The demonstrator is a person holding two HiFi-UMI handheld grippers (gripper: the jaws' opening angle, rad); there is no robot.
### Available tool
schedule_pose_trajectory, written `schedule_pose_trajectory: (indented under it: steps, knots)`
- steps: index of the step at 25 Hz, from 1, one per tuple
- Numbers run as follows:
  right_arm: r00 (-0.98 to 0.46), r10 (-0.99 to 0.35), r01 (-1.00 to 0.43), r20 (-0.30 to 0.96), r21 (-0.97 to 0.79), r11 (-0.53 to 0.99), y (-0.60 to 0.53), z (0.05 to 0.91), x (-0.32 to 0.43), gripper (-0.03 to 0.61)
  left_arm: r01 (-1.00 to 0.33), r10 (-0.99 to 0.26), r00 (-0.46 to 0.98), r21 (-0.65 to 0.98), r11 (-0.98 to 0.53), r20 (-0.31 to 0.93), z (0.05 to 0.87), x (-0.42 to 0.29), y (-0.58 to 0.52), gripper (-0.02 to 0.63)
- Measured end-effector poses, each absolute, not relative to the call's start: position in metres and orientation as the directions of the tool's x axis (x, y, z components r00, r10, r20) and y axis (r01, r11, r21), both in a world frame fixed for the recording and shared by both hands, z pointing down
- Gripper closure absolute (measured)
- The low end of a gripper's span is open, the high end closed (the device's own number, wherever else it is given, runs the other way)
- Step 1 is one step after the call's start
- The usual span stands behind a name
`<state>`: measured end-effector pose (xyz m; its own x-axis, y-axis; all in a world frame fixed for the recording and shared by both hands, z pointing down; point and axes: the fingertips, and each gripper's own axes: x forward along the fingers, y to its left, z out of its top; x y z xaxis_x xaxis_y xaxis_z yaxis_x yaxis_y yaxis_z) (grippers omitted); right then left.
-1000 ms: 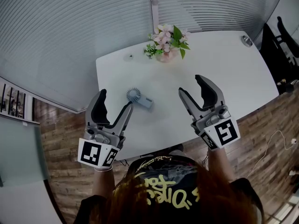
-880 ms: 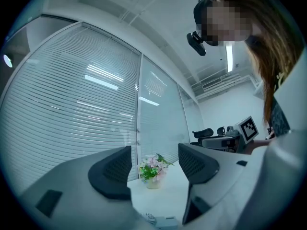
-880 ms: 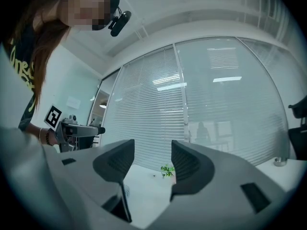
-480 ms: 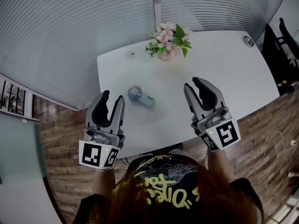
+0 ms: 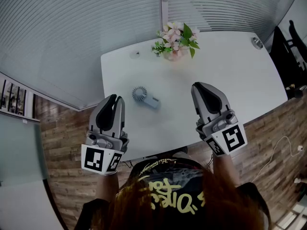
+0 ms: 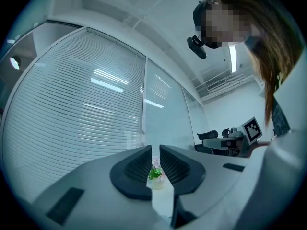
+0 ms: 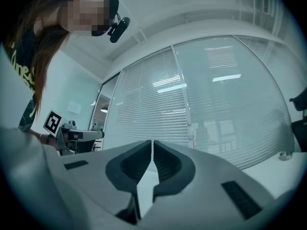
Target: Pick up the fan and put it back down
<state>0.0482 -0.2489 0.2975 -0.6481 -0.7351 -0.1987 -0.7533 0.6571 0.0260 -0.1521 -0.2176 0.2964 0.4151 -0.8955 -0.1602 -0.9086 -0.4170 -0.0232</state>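
A white tabletop with rounded corners stood over a wood-plank floor. A small handheld fan lay flat on the tabletop, left of its middle, with its round head toward the far left and its handle toward the near right. A pot of pink flowers stood by the far edge. Left of the pot lay a small item, too small to make out. A round silvery object sat near the far right corner.

Both wide apart earlier; left hand-held gripper jaws just closed to slit, right hand-held gripper together; empty.
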Motion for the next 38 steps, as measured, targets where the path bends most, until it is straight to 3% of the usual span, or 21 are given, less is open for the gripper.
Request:
schedule_pose_trajectory:
  steps: [11, 38]
  knots:
    - [-0.667, -0.723, -0.739, -0.183, 0.038, 0.672, -0.248, 0.303, 0.045, 0.575, -0.912, -0.903, 0.41, -0.034, -0.41, -0.13, 0.303, -0.153, -0.22, 0.623]
    - [-0.69, -0.708, -0.722, -0.152, 0.075, 0.688, -0.247, 0.308, 0.031, 0.575, -0.907, -0.899, 0.421, -0.035, -0.42, -0.125, 0.306, -0.156, -0.222, 0.623]
